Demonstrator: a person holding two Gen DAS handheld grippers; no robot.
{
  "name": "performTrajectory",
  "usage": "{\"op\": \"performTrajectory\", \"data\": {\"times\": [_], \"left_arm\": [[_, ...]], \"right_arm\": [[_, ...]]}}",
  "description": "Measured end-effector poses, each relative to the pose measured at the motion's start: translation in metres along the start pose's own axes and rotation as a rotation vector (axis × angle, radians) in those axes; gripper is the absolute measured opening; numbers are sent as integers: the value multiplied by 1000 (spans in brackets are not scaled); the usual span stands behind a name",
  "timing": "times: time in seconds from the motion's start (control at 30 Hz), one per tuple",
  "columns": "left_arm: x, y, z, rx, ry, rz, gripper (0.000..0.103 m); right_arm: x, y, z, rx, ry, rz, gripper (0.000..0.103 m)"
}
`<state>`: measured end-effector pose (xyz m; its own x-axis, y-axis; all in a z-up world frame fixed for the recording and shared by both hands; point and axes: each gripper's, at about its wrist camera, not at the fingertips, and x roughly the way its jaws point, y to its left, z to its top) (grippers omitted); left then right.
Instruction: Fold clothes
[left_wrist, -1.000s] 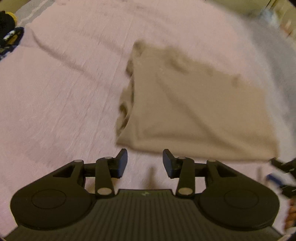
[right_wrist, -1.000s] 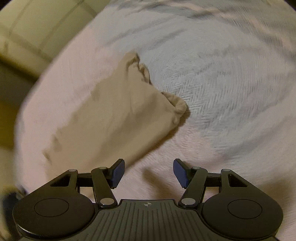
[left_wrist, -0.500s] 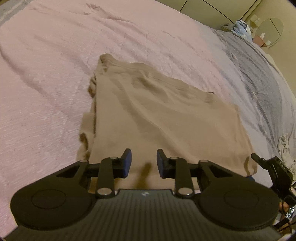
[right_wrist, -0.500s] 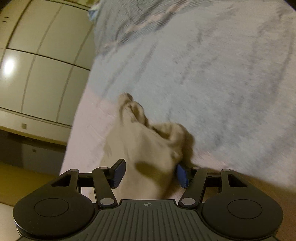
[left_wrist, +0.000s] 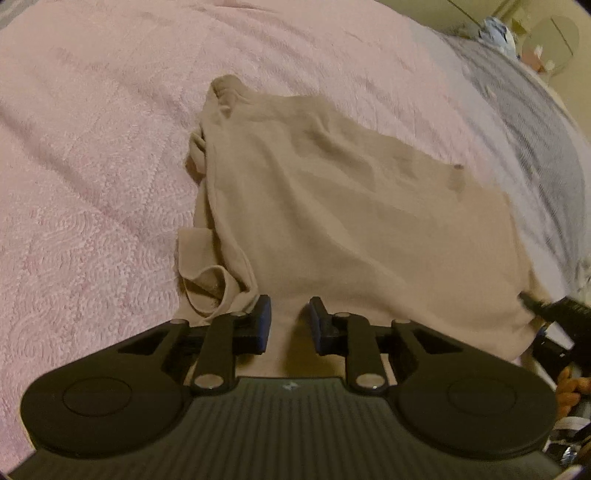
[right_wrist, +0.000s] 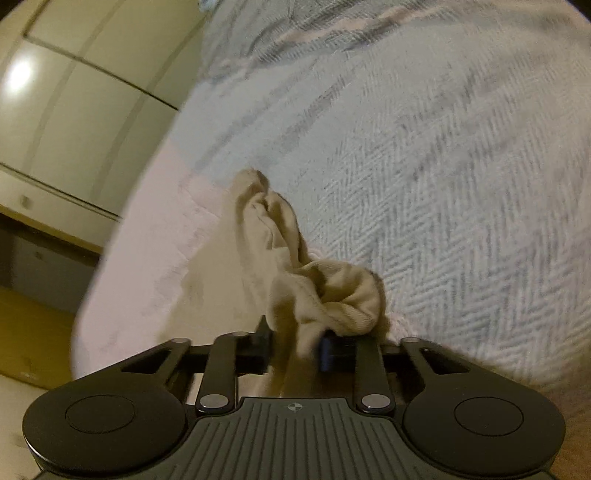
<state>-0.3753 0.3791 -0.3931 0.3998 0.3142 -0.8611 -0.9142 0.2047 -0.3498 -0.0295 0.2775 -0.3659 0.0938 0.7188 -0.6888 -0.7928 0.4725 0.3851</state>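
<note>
Right tool (right_wrist: 293, 349) has its two fingers pinched on a bunched corner of the beige garment (left_wrist: 332, 221), likely so that edge can be carried over into a fold. Left tool (left_wrist: 290, 319) sits low at the garment's near hem with a narrow gap between its fingers; cloth lies under and between them, unclamped, probably readying a matching grip. Partly folded, the garment lies spread on the pink bed cover (left_wrist: 92, 166).

Pink bedspread (left_wrist: 110, 155) — beige garment (left_wrist: 351, 221) atop.
</note>
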Motion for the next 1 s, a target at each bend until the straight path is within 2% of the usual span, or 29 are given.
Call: {"op": "performTrajectory", "data": {"times": [0.2, 0.3, 0.4, 0.47, 0.53, 0.57, 0.6, 0.67, 0.77, 0.83, 0.93, 1.0], "left_arm": [[-28, 28, 7, -126, -26, -92, 17], [-43, 50, 8, -215, -46, -155, 17], [-54, 73, 7, -293, -64, -200, 17], [-59, 87, 6, -340, -73, -222, 17], [-59, 100, 3, -378, -71, -231, 17], [-59, 104, 1, -394, -68, -233, 17], [-59, 109, -1, -409, -67, -236, 17], [-61, 113, -4, -433, -67, -253, 17], [-64, 114, -6, -460, -66, -301, 18], [-63, 104, -5, -453, -51, -343, 22], [-58, 86, -5, -433, -16, -399, 33], [-46, 80, -7, -433, 33, -392, 34]], "right_arm": [[-7, 95, 5, -562, -36, -182, 11], [-26, 168, -40, -960, -131, -78, 11], [-37, 214, -98, -1221, -144, 67, 11], [-36, 231, -139, -1354, -104, 130, 11], [-30, 238, -173, -1466, -8, 147, 17], [-26, 241, -188, -1519, 49, 151, 32], [-25, 242, -201, -1559, 79, 155, 40], [-34, 239, -202, -1560, 61, 179, 44], [-54, 227, -185, -1481, 100, 239, 53], [-71, 213, -167, -1407, 100, 254, 53], [-85, 188, -137, -1242, 117, 166, 54], [-82, 171, -113, -1102, 139, 68, 54]]}}
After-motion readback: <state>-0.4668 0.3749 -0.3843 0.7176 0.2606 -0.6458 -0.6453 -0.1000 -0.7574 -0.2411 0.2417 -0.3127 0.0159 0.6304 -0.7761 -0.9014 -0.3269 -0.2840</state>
